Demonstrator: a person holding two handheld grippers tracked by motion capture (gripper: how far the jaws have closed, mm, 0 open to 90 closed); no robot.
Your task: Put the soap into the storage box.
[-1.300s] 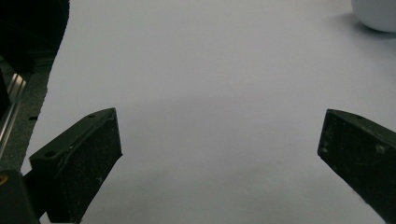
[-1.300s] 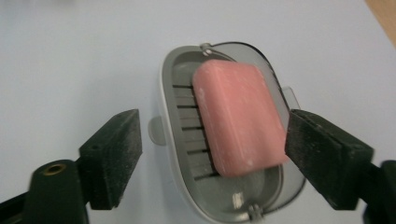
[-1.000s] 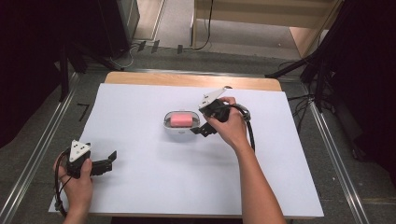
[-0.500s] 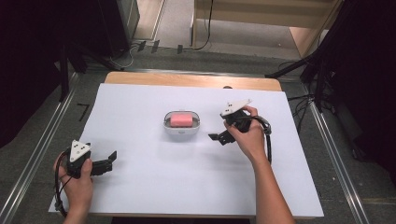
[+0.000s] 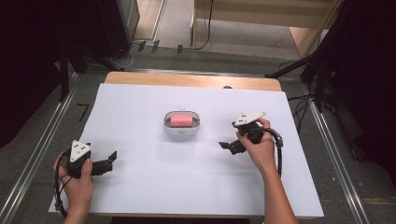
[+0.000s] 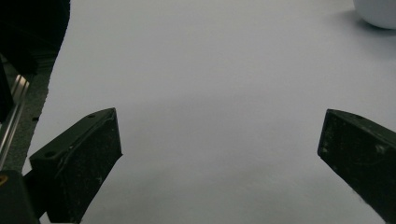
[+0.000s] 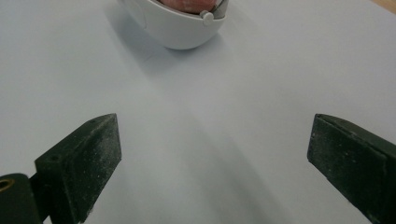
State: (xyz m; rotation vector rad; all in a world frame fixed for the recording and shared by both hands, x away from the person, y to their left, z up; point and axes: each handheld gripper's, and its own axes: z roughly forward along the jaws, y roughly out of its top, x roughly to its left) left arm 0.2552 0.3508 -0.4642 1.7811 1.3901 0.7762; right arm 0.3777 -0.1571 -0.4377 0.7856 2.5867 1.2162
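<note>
Left gripper (image 5: 111, 157) released, jaws spread wide over bare white table (image 5: 140, 196). Right gripper (image 5: 225, 145) likewise released, pointing at white dish (image 5: 182, 128) holding pink block (image 5: 181, 119) just ahead

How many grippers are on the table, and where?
2. The left gripper sits open at the near left of the white table; the right gripper sits open right of the white dish holding a pink block.

left gripper (image 6: 219, 154): jaws wide apart, empty | white tabletop (image 6: 210, 84) below | white dish (image 6: 378, 11) top right
</note>
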